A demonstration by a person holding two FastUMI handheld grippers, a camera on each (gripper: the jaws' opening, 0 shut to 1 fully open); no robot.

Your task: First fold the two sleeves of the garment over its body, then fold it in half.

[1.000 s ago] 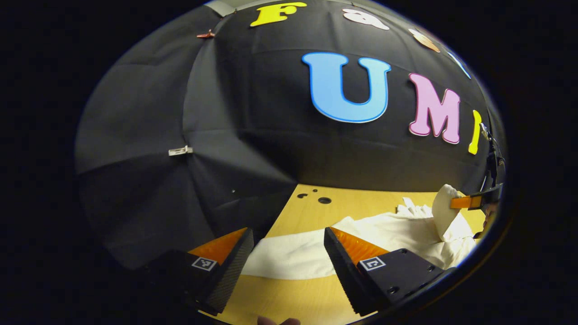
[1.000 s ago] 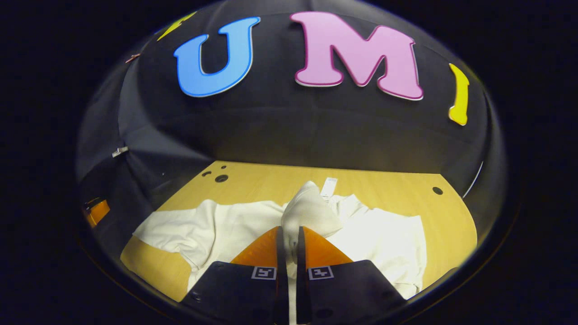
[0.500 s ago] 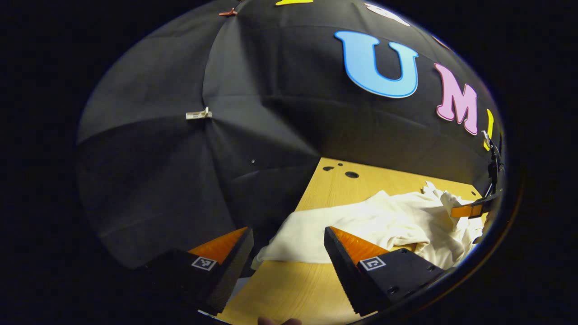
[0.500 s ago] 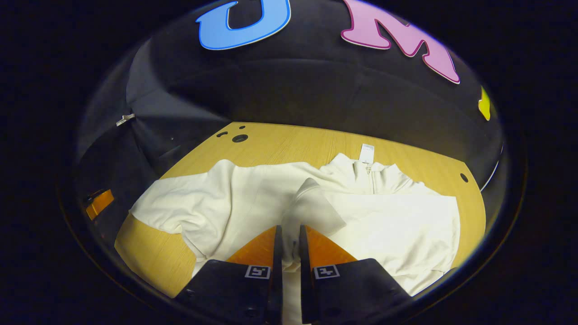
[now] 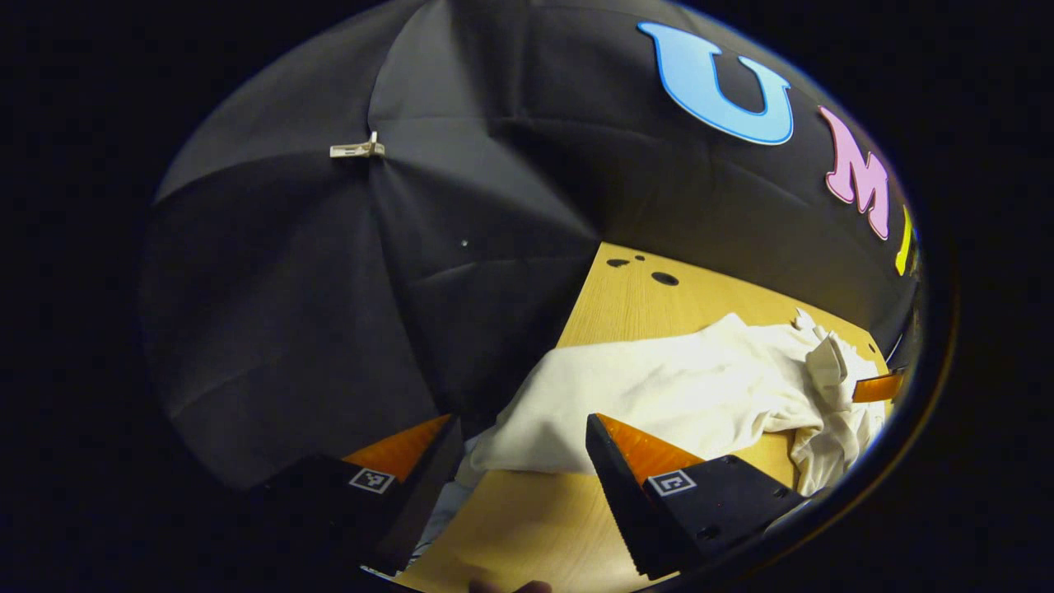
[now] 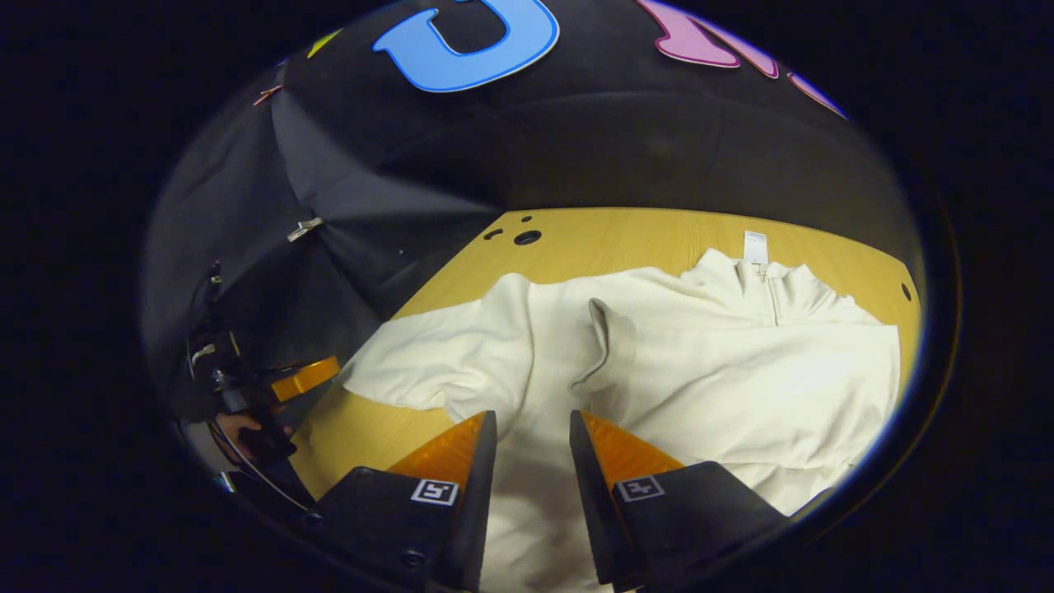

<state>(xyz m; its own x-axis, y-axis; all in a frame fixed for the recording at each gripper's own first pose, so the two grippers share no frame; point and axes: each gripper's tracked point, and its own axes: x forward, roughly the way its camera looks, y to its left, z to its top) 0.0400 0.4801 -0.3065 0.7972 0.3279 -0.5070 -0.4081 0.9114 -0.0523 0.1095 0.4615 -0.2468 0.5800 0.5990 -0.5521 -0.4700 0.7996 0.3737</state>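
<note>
Wooden bench [image 6: 626, 235] carried the cream garment [image 6: 741, 371], spread flat, one sleeve [image 6: 605, 346] lying over its body. Right tongs [image 6: 531, 428] hung just above it, parted, holding nothing. Left tongs [image 5: 519, 441] stood wide apart near the other sleeve [image 5: 568, 403]; best gripped at its cuff, probably.

My left gripper [image 5: 519, 486] had wedge fingers with ribbed inner faces on dark blocks, each block bearing a small square black-and-white marker and a few screws. My right gripper [image 6: 531, 486] was built the same, and cables trailed by a hand [image 6: 247, 428]
</note>
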